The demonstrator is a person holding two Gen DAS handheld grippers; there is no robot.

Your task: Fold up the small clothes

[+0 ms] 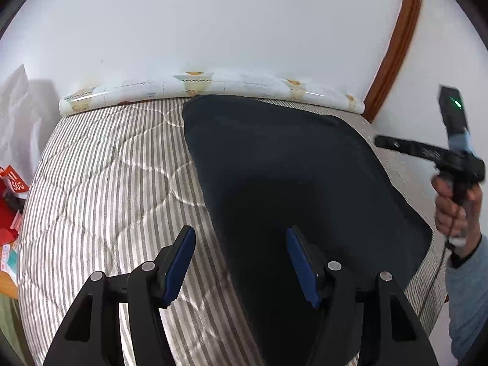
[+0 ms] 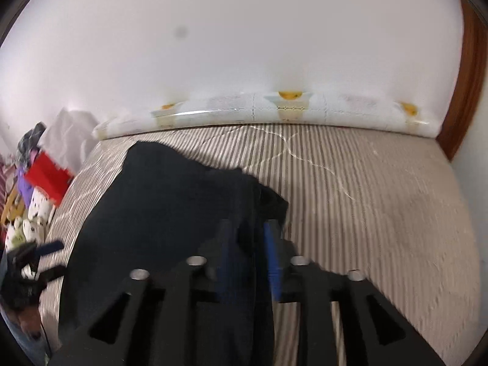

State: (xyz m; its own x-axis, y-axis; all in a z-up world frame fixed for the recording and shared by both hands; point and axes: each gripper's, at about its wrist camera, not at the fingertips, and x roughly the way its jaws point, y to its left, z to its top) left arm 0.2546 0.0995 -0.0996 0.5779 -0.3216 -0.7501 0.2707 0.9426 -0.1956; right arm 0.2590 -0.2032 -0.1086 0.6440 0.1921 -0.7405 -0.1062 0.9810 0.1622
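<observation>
A dark navy garment (image 1: 292, 164) lies spread on the striped quilt (image 1: 100, 189). My left gripper (image 1: 241, 247) is open above the garment's left edge, one finger over the quilt, the other over the cloth. In the right wrist view my right gripper (image 2: 248, 244) is shut on a bunched fold of the same garment (image 2: 158, 207), lifting that edge off the quilt (image 2: 366, 201). The view is motion-blurred. The right gripper's body (image 1: 451, 152) shows at the right edge of the left wrist view, held in a hand.
A patterned roll (image 1: 213, 87) lies along the white wall at the bed's far edge. Red boxes and clutter (image 2: 45, 177) sit left of the bed. A brown wooden frame (image 1: 393, 48) stands at the right.
</observation>
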